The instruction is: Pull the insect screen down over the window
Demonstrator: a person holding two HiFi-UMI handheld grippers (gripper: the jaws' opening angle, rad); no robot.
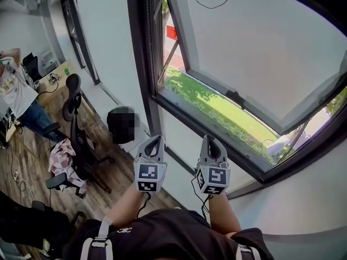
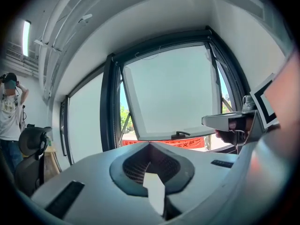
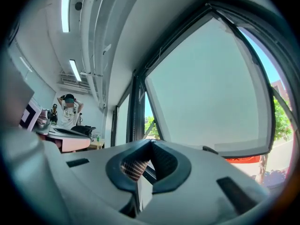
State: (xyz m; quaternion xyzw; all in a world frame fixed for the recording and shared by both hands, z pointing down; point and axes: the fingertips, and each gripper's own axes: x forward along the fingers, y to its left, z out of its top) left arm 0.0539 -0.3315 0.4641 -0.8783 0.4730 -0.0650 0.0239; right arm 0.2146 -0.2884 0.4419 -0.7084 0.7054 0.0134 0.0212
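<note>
The dark-framed window stands in front of me, its frosted sash tilted outward with a black handle on its lower rail. I cannot make out the insect screen; only a thin cord loops at the top of the opening. My left gripper and right gripper are side by side below the sill, pointing up at the glass, both shut with nothing in them. In the left gripper view the tips meet below the sash. The right gripper view shows its closed tips under the sash.
A black office chair with cloth on it stands on the wooden floor to my left. A person is by a desk further left. White wall runs under the sill; grass lies outside.
</note>
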